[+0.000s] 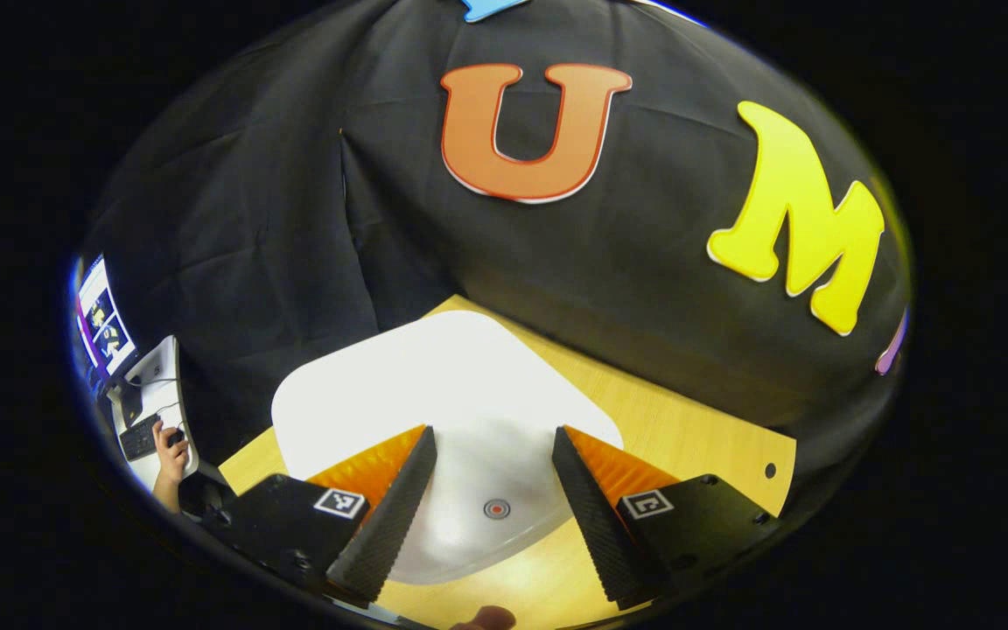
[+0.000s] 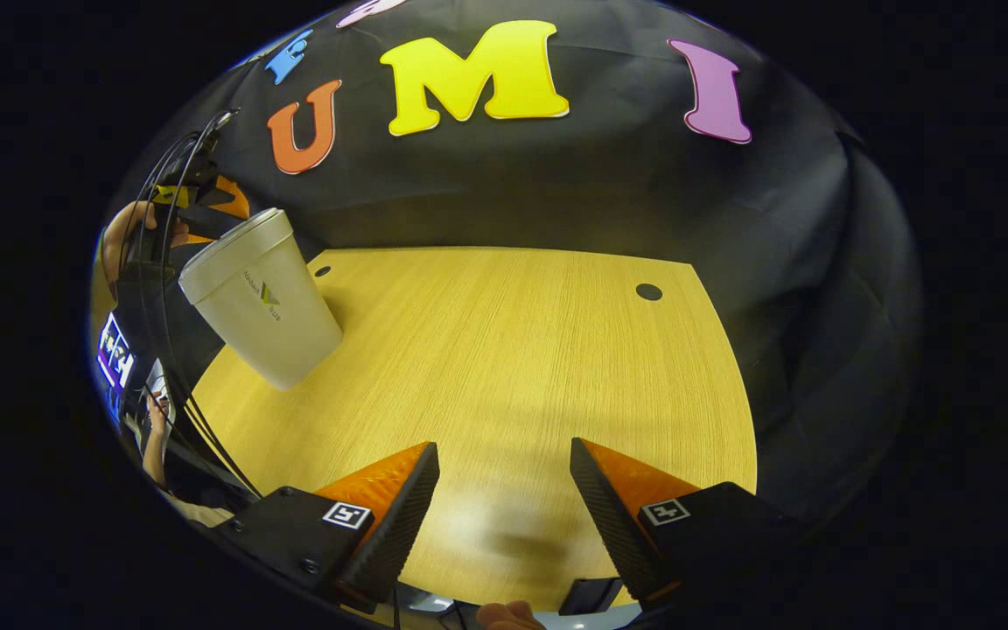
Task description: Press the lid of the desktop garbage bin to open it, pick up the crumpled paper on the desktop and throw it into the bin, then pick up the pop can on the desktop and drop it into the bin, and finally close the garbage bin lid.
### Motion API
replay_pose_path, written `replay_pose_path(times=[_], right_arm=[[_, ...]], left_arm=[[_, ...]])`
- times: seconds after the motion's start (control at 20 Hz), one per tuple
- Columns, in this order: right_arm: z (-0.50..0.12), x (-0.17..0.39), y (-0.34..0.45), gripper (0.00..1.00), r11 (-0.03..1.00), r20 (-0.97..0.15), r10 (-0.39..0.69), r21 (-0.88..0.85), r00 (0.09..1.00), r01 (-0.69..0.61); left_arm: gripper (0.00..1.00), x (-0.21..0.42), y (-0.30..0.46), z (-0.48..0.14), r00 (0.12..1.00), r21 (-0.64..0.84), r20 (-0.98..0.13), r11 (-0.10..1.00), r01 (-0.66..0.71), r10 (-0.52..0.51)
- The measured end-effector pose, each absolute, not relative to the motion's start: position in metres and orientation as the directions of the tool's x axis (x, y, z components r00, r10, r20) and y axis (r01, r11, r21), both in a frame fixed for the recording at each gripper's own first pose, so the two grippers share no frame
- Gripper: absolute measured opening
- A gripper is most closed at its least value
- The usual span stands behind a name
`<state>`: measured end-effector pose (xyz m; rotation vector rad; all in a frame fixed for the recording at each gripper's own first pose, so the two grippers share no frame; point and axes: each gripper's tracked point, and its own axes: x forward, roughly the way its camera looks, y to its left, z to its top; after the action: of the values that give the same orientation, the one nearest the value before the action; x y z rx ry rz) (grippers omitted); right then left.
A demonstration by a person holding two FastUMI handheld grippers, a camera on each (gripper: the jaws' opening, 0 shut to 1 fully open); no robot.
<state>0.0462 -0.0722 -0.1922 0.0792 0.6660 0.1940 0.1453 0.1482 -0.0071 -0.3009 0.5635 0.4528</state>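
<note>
left gripper (image 1: 493,490): jaws spread wide, nothing between them; poised above the bin lid, whether it touches the lid can't be told.
bin lid: white rounded-square plastic lid (image 1: 434,385) of the desktop garbage bin, lying flat and shut; small round red-ringed button (image 1: 496,508) near its front edge, sitting between the two fingers in the left gripper view.
garbage bin: white tapered plastic bin (image 2: 263,302) seen from the side in the right gripper view, standing at the far left of the table, lid down, small logo on its wall.
right gripper (image 2: 504,499): jaws apart, holding nothing; hangs over bare tabletop, well apart from the bin.
other gripper in right gripper view: the left gripper (image 2: 206,197) shows just above the bin, with a hand (image 2: 119,236) on it and dark cables (image 2: 163,201) running off it.
table: light wood-grain tabletop (image 2: 504,350) with rounded corners, two small dark round holes near its far edge (image 2: 648,291).
paper and can: can't locate either.
background: black cloth wall behind the table; side desk at far left with a lit monitor (image 1: 104,319), a keyboard (image 1: 138,437) and a person's hand on a mouse (image 1: 173,442).
bottom edge: a fingertip (image 1: 486,619) pokes in at the bottom of the left gripper view.
</note>
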Motion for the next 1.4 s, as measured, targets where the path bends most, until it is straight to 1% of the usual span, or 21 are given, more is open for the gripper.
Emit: replay_pose_path(times=[0.05,0.1,0.25,0.4,0.45,0.5,0.6,0.75,0.8,0.9,1.0,1.1,1.15,1.2,1.25,1.3,1.4], right_arm=[[-0.193,0.047,-0.072,0.96,0.979,-0.606,0.204,0.133,0.769,-0.154],[-0.194,0.046,-0.073,0.96,0.979,-0.607,0.204,0.134,0.768,-0.154],[-0.198,0.046,-0.071,0.96,0.978,-0.611,0.209,0.147,0.763,-0.150],[-0.201,0.047,-0.068,0.94,0.975,-0.607,0.222,0.163,0.763,-0.153],[-0.203,0.048,-0.067,0.96,0.974,-0.606,0.223,0.162,0.764,-0.155],[-0.204,0.048,-0.067,0.96,0.974,-0.605,0.223,0.160,0.764,-0.157],[-0.202,0.047,-0.065,0.96,0.973,-0.603,0.230,0.166,0.764,-0.162],[-0.193,0.047,-0.066,0.96,0.973,-0.585,0.230,0.150,0.778,-0.174],[-0.189,0.049,-0.068,0.96,0.975,-0.574,0.223,0.143,0.788,-0.172],[-0.177,0.052,-0.071,0.96,0.977,-0.545,0.212,0.141,0.811,-0.160],[-0.152,0.061,-0.076,0.94,0.979,-0.469,0.191,0.160,0.862,-0.130],[-0.124,0.065,-0.079,0.96,0.974,-0.396,0.184,0.195,0.900,-0.114],[-0.112,0.068,-0.080,0.94,0.975,-0.368,0.173,0.197,0.914,-0.105],[-0.103,0.070,-0.083,0.96,0.976,-0.341,0.160,0.193,0.926,-0.097],[-0.089,0.072,-0.085,0.94,0.976,-0.307,0.152,0.195,0.940,-0.094],[-0.078,0.073,-0.083,0.96,0.976,-0.285,0.147,0.198,0.947,-0.092],[-0.061,0.074,-0.081,0.96,0.979,-0.251,0.134,0.185,0.959,-0.089]], left_arm=[[0.91,0.146,0.147,-0.013,0.735,-0.114,-0.592,0.868,-0.483,0.331],[0.90,0.143,0.147,-0.013,0.730,-0.088,-0.590,0.871,-0.483,0.345],[0.91,0.143,0.145,-0.015,0.725,-0.099,-0.582,0.853,-0.512,0.368],[0.91,0.145,0.146,-0.019,0.712,-0.040,-0.578,0.857,-0.513,0.399],[0.91,0.146,0.146,-0.018,0.717,-0.034,-0.567,0.857,-0.514,0.407],[0.93,0.146,0.147,-0.016,0.721,-0.037,-0.555,0.854,-0.519,0.414],[0.92,0.148,0.147,-0.015,0.727,-0.041,-0.544,0.852,-0.522,0.419],[0.91,0.144,0.143,-0.011,0.741,-0.078,-0.544,0.855,-0.512,0.394],[0.92,0.140,0.143,-0.007,0.744,-0.084,-0.536,0.852,-0.516,0.398],[0.93,0.134,0.141,0.011,0.786,-0.118,-0.474,0.856,-0.504,0.397],[0.93,0.123,0.134,0.035,0.823,-0.130,-0.405,0.866,-0.482,0.397],[0.93,0.104,0.131,0.054,0.846,-0.117,-0.336,0.872,-0.475,0.415],[0.94,0.098,0.123,0.063,0.867,-0.124,-0.301,0.886,-0.447,0.396],[0.94,0.091,0.114,0.068,0.885,-0.129,-0.277,0.898,-0.420,0.374],[0.94,0.083,0.107,0.070,0.895,-0.128,-0.265,0.907,-0.402,0.359],[0.94,0.076,0.100,0.070,0.906,-0.125,-0.260,0.919,-0.375,0.334],[0.94,0.059,0.085,0.066,0.921,-0.116,-0.253,0.935,-0.334,0.297]])
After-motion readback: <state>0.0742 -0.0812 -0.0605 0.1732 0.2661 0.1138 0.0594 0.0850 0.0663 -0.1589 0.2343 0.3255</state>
